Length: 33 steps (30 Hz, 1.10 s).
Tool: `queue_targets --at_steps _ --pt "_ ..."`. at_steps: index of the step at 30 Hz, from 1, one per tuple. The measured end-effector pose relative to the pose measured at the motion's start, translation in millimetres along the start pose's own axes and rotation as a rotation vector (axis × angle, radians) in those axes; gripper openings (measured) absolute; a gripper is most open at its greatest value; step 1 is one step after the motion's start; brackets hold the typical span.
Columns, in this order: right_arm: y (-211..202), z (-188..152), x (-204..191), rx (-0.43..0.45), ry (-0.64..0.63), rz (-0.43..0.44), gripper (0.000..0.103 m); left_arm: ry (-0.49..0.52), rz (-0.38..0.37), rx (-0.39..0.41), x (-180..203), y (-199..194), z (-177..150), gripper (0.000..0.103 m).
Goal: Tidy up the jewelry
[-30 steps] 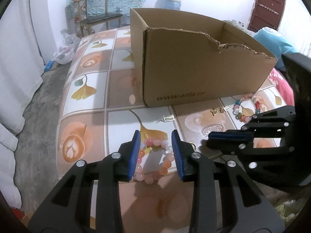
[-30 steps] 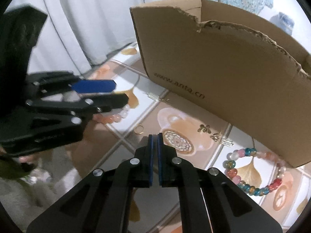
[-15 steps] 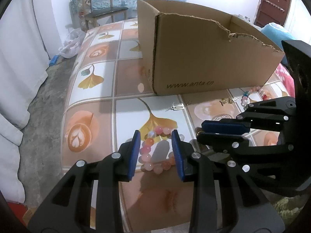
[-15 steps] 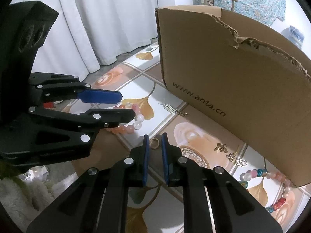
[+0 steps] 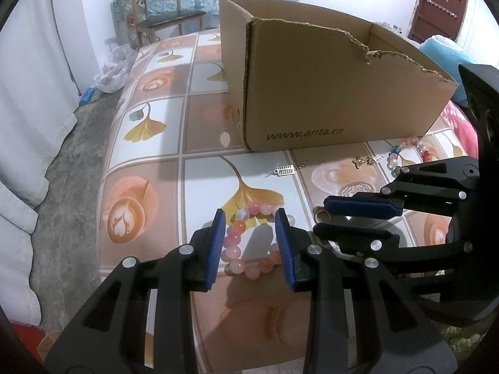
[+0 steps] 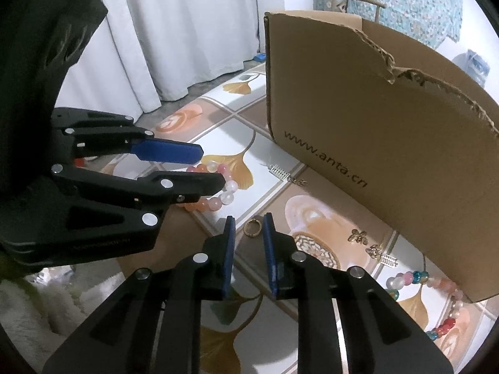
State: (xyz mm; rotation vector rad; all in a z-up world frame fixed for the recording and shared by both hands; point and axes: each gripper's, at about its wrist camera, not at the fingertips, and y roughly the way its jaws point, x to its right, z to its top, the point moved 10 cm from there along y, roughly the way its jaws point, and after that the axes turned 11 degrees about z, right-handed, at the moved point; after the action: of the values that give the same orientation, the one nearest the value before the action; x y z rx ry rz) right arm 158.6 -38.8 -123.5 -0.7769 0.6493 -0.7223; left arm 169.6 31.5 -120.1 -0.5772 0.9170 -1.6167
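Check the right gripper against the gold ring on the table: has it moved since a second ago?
Yes. The right gripper has come up to the gold ring, which lay well ahead of its shut tips earlier; its jaws, now parted, are closing, the ring just beyond the tips.

pink and peach bead bracelet (image 5: 246, 249), brown cardboard box (image 5: 327, 93), desk (image 5: 149, 168) cloth in tan-and-white squares with yellow ginkgo leaves and latte art

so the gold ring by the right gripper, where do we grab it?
Across the band, from straight above. The ring lies flat on the table, just ahead of the right gripper, so no edge stands up to pinch. Put one pad inside the hoop and one outside. The jaws are closing with nothing between them yet.
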Motion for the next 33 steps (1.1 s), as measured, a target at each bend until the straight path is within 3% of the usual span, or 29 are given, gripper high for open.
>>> queue_targets --at_steps 13,27,28,30,33 --pt "-22 -17 41 0.020 0.122 -0.059 0.010 -0.002 -0.057 0.014 24 11 23 0.031" --pt "-30 -24 51 0.051 0.152 -0.048 0.011 0.019 -0.005 -0.012 38 29 36 0.031" --pt "-34 -27 52 0.053 0.153 -0.050 0.011 0.029 -0.003 -0.007 40 29 36 0.030" --pt "-45 -33 58 0.058 0.162 -0.058 0.010 0.067 -0.005 0.006 48 27 36 0.016" --pt "-54 -36 65 0.062 0.185 -0.069 0.010 0.133 -0.024 0.017 66 22 32 0.017"
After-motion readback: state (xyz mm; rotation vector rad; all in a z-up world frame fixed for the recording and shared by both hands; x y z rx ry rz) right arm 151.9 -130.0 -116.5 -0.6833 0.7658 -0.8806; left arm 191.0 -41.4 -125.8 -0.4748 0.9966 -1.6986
